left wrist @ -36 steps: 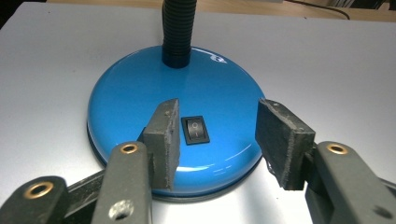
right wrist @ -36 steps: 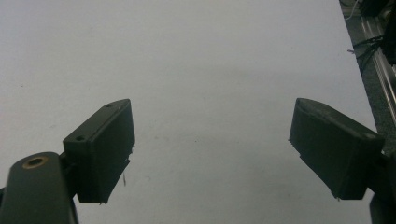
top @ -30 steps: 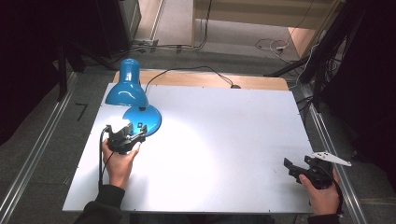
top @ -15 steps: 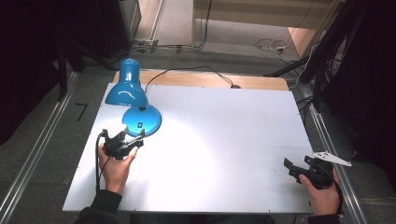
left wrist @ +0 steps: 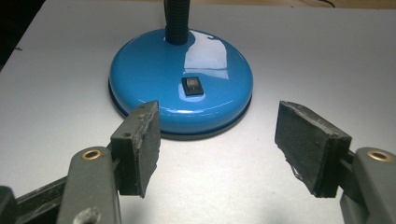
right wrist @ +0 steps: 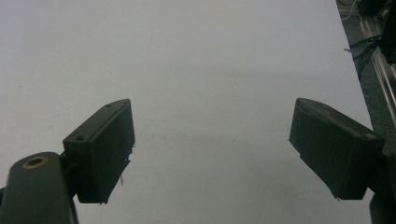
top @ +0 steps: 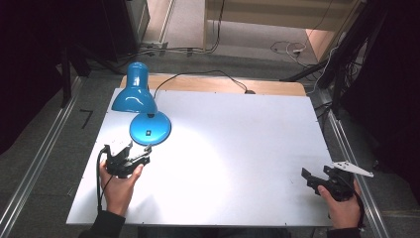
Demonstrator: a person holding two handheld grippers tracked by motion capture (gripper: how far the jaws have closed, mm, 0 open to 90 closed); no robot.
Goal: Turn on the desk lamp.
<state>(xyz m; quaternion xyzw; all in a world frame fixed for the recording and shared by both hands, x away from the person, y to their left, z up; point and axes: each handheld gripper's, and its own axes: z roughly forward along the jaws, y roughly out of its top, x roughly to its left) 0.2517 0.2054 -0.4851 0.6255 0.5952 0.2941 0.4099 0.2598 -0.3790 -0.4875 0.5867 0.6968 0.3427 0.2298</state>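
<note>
Backing away from the lamp base (left wrist: 181,84), the left gripper (top: 130,159) is sliding down the bench (top: 237,148) toward the person, and its jaws have just been opening with nothing between them. That base is sitting at the bench's left side, straight ahead of those jaws and apart from them, its switch (left wrist: 192,87) facing them. The right gripper (top: 327,181) is resting well apart at the right edge, jaws spread wide and empty, so the left hand is lying far nearer.
</note>
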